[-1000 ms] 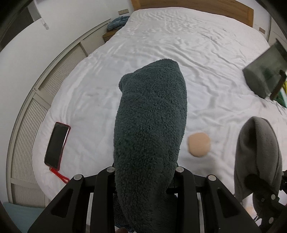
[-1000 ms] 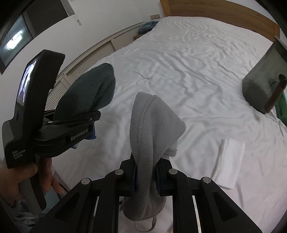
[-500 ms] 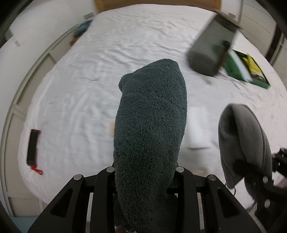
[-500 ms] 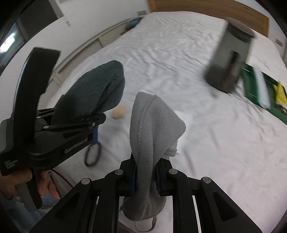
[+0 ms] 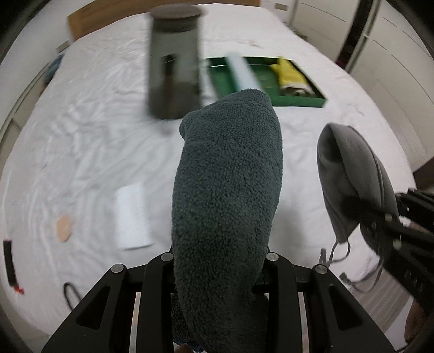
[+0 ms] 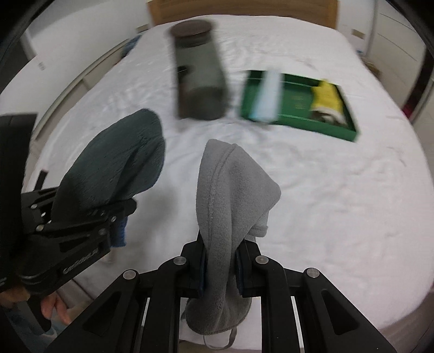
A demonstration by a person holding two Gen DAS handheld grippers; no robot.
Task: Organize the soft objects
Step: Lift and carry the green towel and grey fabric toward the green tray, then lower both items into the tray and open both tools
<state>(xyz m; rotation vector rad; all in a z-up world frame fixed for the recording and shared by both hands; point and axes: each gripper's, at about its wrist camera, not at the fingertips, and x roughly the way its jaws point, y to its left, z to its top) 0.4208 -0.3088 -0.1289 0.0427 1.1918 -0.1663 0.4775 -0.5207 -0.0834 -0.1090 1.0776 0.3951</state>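
My left gripper (image 5: 218, 258) is shut on a dark teal fleece cloth (image 5: 227, 190) that stands up between its fingers; the cloth also shows in the right wrist view (image 6: 114, 160). My right gripper (image 6: 221, 260) is shut on a light grey fleece cloth (image 6: 230, 195), seen at the right of the left wrist view (image 5: 350, 173). Both are held above the near edge of a white bed (image 5: 81, 152). A green tray (image 6: 298, 108) with a yellow item (image 6: 325, 97) and a pale blue item (image 6: 267, 100) lies ahead on the bed.
A tall dark grey bin (image 5: 175, 62) stands on the bed left of the tray. A folded white cloth (image 5: 131, 217), a beige round pad (image 5: 63, 228) and a phone (image 5: 9, 263) lie at the left. A wooden headboard (image 6: 244, 10) is at the far end.
Both grippers have swung to the right with their cloths; the bin and green tray have come into the middle of both views, and the phone and pad have slid to the left.
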